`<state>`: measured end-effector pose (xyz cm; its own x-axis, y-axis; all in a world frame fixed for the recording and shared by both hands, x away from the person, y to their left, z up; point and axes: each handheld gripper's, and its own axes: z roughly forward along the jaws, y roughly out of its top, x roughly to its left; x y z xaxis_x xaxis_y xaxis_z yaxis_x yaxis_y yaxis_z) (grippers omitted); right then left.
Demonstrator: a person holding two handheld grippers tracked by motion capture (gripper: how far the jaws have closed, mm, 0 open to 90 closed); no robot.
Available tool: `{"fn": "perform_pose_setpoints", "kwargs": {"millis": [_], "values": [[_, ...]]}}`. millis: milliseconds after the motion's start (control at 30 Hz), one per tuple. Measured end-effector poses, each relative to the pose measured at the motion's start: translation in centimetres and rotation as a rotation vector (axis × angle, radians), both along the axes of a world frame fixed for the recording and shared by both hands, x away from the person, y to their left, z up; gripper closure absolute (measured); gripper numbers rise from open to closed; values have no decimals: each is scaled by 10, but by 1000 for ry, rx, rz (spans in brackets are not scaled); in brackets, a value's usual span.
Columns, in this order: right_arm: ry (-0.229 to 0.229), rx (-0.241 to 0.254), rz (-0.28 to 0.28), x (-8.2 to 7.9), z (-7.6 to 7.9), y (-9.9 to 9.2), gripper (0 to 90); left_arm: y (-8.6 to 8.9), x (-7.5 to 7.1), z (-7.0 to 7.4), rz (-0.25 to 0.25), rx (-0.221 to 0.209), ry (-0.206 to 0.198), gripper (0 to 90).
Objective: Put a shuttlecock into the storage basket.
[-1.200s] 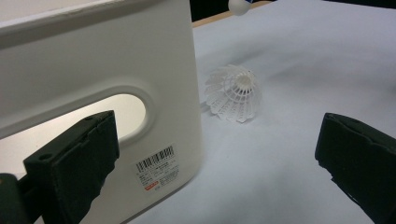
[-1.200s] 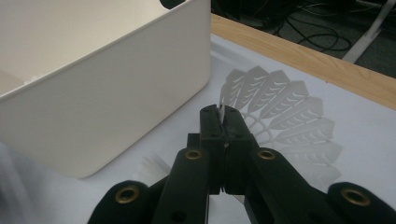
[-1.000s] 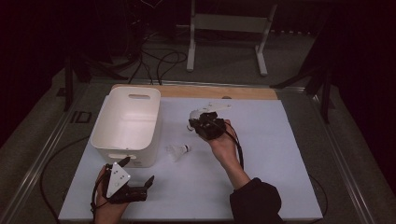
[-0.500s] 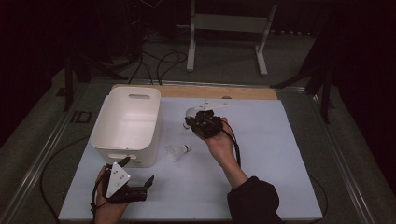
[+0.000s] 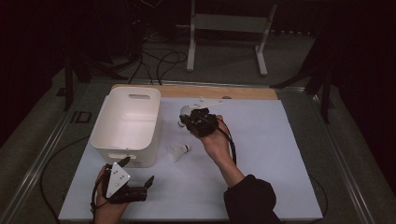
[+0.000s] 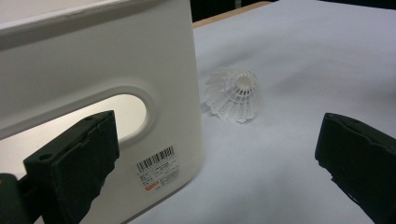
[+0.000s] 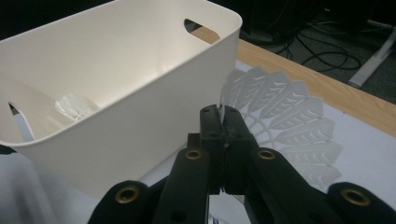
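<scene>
My right gripper [image 5: 187, 116] hangs above the table just right of the white bin [image 5: 108, 135] and is shut on the feathered skirt of a white shuttlecock [image 5: 185, 111]. In the right gripper view the jaws [image 7: 223, 122] pinch that shuttlecock's skirt [image 7: 285, 116] beside the bin's wall [image 7: 140, 116]. Another shuttlecock [image 7: 74, 106] lies inside the bin. A third shuttlecock [image 5: 177, 150] lies on the white mat near the bin's front right corner. My left gripper [image 5: 137, 171] rests open at the front left. Its wide-apart jaws [image 6: 215, 154] frame the bin's handle end [image 6: 107, 60] and the lying shuttlecock [image 6: 233, 93].
A wooden strip [image 5: 243, 92] runs along the mat's far edge. The table's metal rails [image 5: 42, 158] border the sides. Cables and a stand's legs [image 5: 224, 28] lie on the dark floor beyond. The white mat [image 5: 280, 149] spreads out to the right of my hand.
My right gripper has edged slightly left toward the bin with the shuttlecock still in it. The left gripper and the lying shuttlecock have stayed put.
</scene>
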<state>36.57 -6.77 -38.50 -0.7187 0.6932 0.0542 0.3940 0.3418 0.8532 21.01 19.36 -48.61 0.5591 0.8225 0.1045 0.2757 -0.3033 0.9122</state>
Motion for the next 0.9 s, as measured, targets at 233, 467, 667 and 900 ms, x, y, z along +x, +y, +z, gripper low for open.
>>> {"fn": "perform_pose_setpoints", "kwargs": {"millis": [233, 467, 667, 900], "values": [[-4, 10, 10, -1, 5, 6, 895, 0, 0, 0, 0, 3, 3, 3], [-12, 14, 21, 0, 10, 12, 895, 0, 0, 0, -1, 2, 0, 3], [-23, 12, 27, 0, 14, 15, 895, 0, 0, 0, 0, 2, 0, 3], [-31, 17, 30, 0, 20, 21, 895, 0, 0, 0, 0, 2, -1, 3]]}}
